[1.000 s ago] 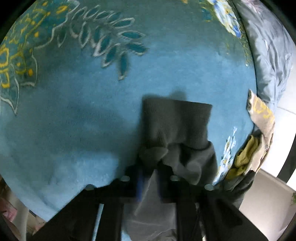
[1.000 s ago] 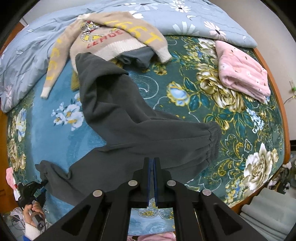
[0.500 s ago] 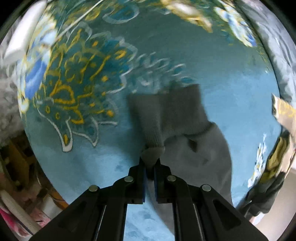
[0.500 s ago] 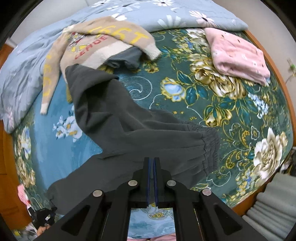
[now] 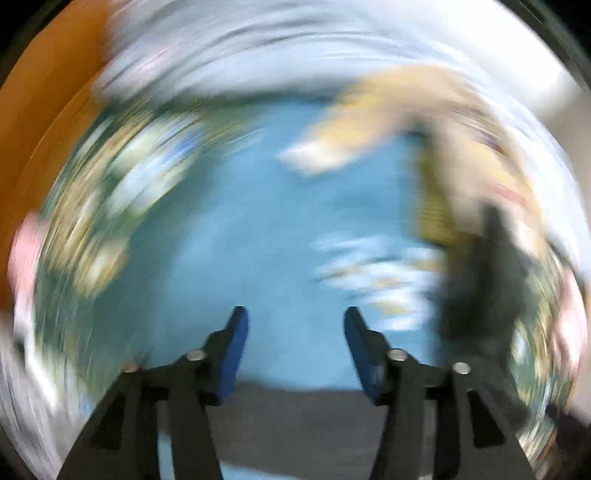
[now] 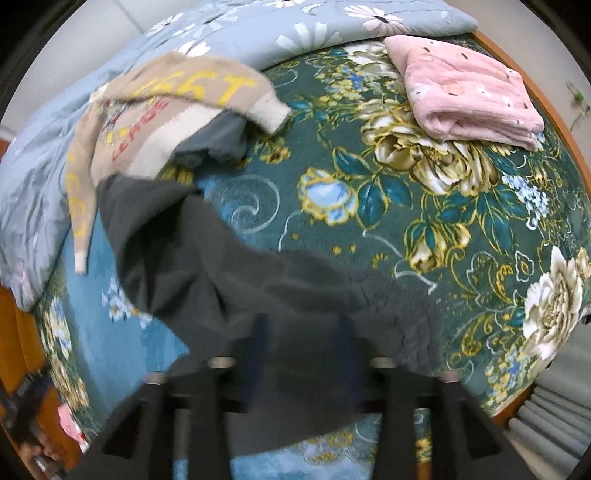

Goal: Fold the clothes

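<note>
1. On my left wrist camera nearly everything is smeared by motion blur, so I can only read broad colour.
2. My left gripper [image 5: 293, 321] is sharp: its two blue-padded fingers [image 5: 231, 350] stand wide apart with nothing between them.
3. Beyond those fingers I see the plain blue part of the floral blanket [image 5: 266, 229].
4. A dark grey band, the dark grey trousers [image 5: 295, 424], lies across the bottom at 6 o'clock, under the finger bases.
5. More of the same dark cloth streaks upward at 3 o'clock; I cannot tell its shape.
6. A beige and yellow smear at 1 o'clock is the beige sweater [image 5: 373, 122].
7. On my right wrist camera the trousers [image 6: 236, 280] lie spread on the blanket [image 6: 424, 206], running from 10 o'clock down to the centre and 5 o'clock, where the gathered waistband sits.
8. My right gripper [image 6: 301, 350] is blurred at 6 o'clock over the trousers' near edge. Its fingers look spread wide, with grey cloth showing between them; I cannot tell whether they touch it.
9. The beige sweater [image 6: 155, 122], with yellow and red lettering, lies at 11 o'clock, its hem overlapping the trousers' far end.
10. A small grey garment [image 6: 218, 142] peeks out beneath the sweater.
11. A folded pink garment [image 6: 469, 92] rests at 1 o'clock, well apart from the trousers.
12. A pale blue flowered quilt [image 6: 258, 33] runs along the top from 9 to 12 o'clock.
</note>
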